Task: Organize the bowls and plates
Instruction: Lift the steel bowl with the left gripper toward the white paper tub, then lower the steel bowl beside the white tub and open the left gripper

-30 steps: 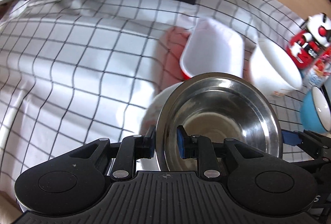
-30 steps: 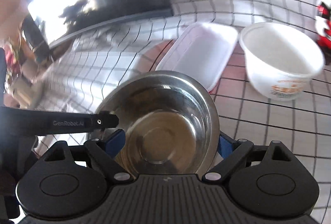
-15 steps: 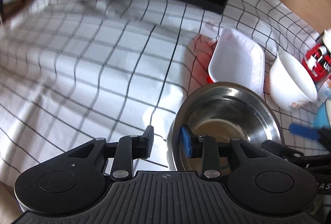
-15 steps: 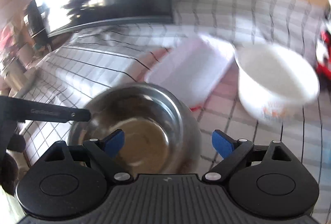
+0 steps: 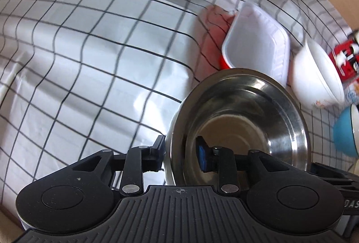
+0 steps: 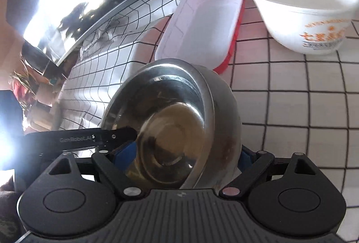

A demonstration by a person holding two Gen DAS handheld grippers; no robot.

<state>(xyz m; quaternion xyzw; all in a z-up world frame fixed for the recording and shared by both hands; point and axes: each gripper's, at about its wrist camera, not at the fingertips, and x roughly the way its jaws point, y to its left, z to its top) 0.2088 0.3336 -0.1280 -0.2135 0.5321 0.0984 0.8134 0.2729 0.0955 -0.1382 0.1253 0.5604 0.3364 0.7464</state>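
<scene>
Left wrist view: the left gripper straddles the near rim of the steel bowl, one finger outside the wall and the blue-padded finger inside; its jaws have just been opening, and a visible gap now separates the inner pad from the metal, so the rim lies between them unclamped. The bowl sits on the checked tablecloth, just in front of a white rectangular tray with a red underside. Only this view shows the blue bowl at the right edge and the red printed package behind the white bowl. Right wrist view: the right gripper stands wide, its fingers flanking the steel bowl on both sides; whether the pads press the wall cannot be told, since the bowl hides them in part. The bowl appears tilted here. This view alone shows orange lettering on the white bowl, the dark glossy panel at upper left reflecting bright light, and a finger of the left gripper reaching in from the left over the bowl's rim. The tray lies directly behind the steel bowl, the white bowl just beside the tray.
</scene>
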